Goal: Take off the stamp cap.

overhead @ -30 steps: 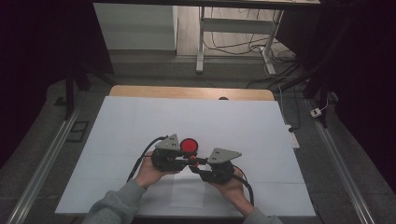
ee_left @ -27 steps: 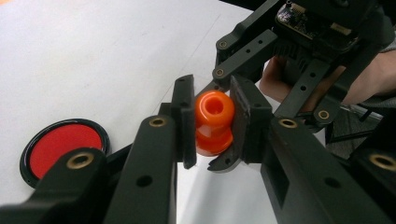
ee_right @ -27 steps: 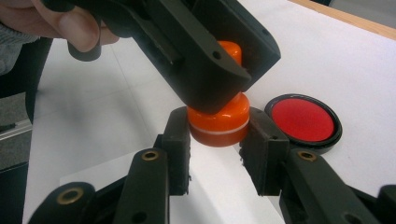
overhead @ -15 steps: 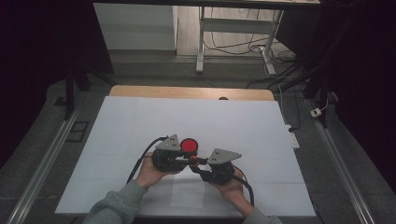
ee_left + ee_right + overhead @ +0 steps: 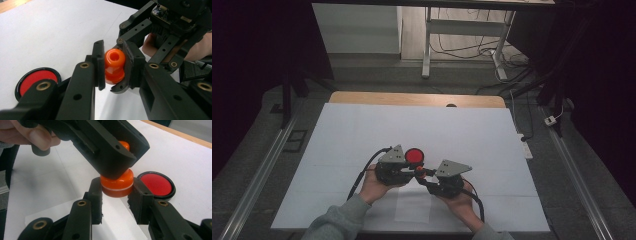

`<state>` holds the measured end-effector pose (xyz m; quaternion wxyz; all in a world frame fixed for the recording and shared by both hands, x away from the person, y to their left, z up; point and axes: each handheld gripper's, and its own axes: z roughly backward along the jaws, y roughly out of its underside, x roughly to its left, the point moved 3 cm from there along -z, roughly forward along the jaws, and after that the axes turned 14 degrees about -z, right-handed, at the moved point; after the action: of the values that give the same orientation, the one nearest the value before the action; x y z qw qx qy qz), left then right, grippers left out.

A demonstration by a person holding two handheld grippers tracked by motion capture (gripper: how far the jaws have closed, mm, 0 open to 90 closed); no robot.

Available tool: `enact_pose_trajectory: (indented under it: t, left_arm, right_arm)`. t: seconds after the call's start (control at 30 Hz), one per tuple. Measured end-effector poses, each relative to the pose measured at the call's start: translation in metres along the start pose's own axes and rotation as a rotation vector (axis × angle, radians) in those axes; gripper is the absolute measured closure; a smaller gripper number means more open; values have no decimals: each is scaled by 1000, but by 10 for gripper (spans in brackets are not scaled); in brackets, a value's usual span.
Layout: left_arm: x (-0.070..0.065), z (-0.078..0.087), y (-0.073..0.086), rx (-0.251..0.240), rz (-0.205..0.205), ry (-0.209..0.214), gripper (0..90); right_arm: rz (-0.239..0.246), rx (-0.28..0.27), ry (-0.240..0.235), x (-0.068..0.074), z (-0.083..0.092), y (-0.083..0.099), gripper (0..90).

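A small orange spool-shaped piece (image 5: pixel 420 170) with a hole in its top is held just above the white table between both grippers. My left gripper (image 5: pixel 415 169) is shut on its narrower upper part (image 5: pixel 114 60), jaws pressed to either side. My right gripper (image 5: pixel 426 176) is shut on its wider base (image 5: pixel 117 185), which carries a thin pale line. In the right gripper view the left gripper's black jaw hides the piece's upper half. A red disc with a black rim (image 5: pixel 414 156) lies flat on the table just beyond the grippers, close to the orange piece (image 5: pixel 156 183).
The table is covered by a white sheet (image 5: pixel 362 130) with a wooden edge (image 5: pixel 417 99) at its far side. A pale paper rectangle (image 5: pixel 412 207) lies under the hands near the front edge. Metal rails (image 5: pixel 259 175) run along both sides; desk legs and cables stand beyond.
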<state>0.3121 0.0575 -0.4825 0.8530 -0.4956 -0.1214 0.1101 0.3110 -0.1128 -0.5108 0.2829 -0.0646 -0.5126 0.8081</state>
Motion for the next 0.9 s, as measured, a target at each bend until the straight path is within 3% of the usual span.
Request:
enact_pose_trajectory:
  t: [0.9]
  left_arm:
    - [0,2,-2,-4,12,7,726]
  right_arm:
    - [42,-21,24,3,2,0,648]
